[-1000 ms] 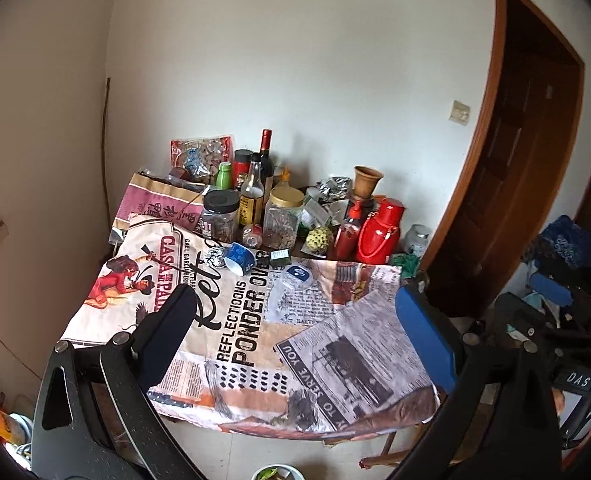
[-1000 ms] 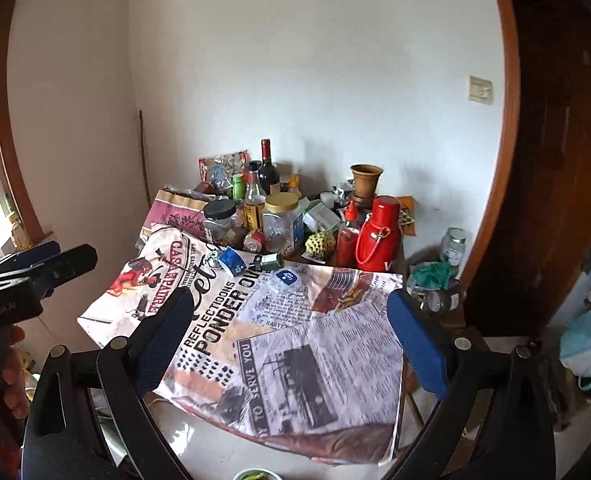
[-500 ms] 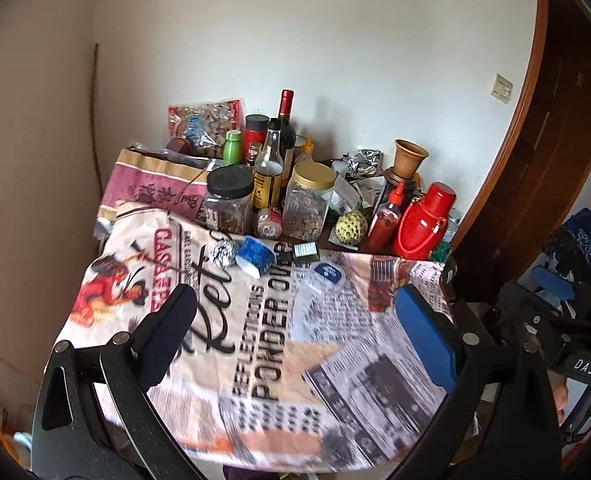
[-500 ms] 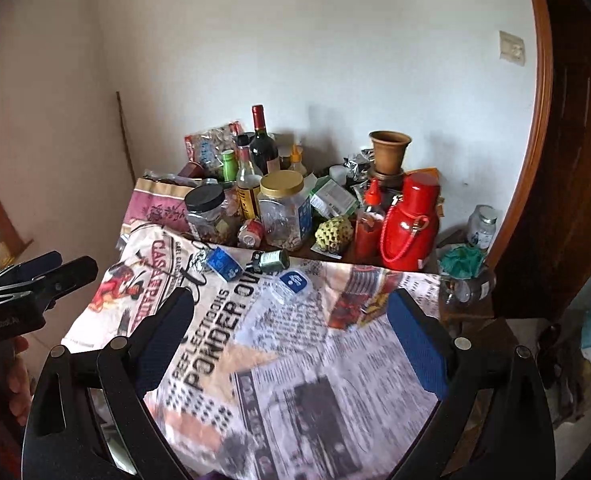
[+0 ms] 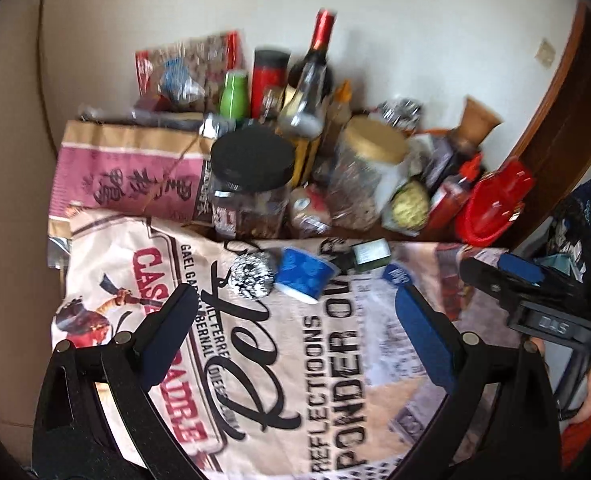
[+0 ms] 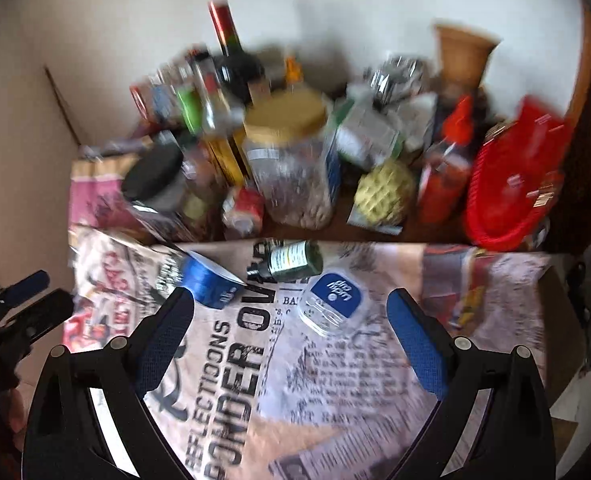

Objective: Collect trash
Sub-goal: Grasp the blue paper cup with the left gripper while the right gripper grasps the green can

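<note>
Both tongs gape wide, empty. Left tongs [image 5: 295,320] frame a crumpled foil ball [image 5: 251,275] and blue plastic cup [image 5: 304,273] mid-frame; right tongs [image 6: 289,314] frame a clear blue-labelled tub [image 6: 333,299] at centre.

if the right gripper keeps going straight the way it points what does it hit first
Probably the clear plastic container with the blue lid, lying on the printed tablecloth between the open right gripper fingers' line. The small green bottle lies just beyond. Depth is unclear in this blurred fisheye view.

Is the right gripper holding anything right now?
No, the right gripper is open and empty above the printed cloth.
</note>
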Tool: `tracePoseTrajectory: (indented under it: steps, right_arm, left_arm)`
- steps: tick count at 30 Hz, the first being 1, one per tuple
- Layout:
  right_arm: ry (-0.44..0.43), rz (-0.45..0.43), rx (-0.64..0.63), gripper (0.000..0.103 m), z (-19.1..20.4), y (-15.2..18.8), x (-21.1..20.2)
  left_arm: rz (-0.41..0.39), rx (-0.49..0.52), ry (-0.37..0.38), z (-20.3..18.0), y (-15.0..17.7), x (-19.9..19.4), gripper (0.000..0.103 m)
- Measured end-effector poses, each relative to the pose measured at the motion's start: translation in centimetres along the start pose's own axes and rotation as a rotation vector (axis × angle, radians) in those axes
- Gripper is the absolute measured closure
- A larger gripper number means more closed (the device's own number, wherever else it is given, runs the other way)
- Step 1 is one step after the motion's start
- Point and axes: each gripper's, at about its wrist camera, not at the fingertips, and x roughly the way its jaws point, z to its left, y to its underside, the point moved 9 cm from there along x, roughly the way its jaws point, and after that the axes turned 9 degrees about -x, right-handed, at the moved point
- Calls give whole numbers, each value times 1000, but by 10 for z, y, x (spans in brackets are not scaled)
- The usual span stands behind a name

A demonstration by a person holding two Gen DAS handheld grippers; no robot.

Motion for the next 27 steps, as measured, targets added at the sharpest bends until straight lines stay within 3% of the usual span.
tracePoseTrajectory:
  steps: [5,10,13,17,20,27]
  right_arm:
    - [-2,110,19,7,-1,1,80]
    - [21,163,16,9,-6,1,124]
    - [34,190,0,25,-8,6,137]
    - [24,148,-13,43,-6,2,130]
    - [37,118,-18,44,-8,-1,118]
    - [30,64,47,44,-26,10,70]
  left_arm:
    - [81,4,6,16,5,52,12]
    - [148,20,26,20,13,88,20]
    - [174,26,47,19,17,100,23]
    - [197,39,60,15,21,112,25]
    - [218,47,75,11,22,119,29]
    - [251,86,120,-12,17,135,30]
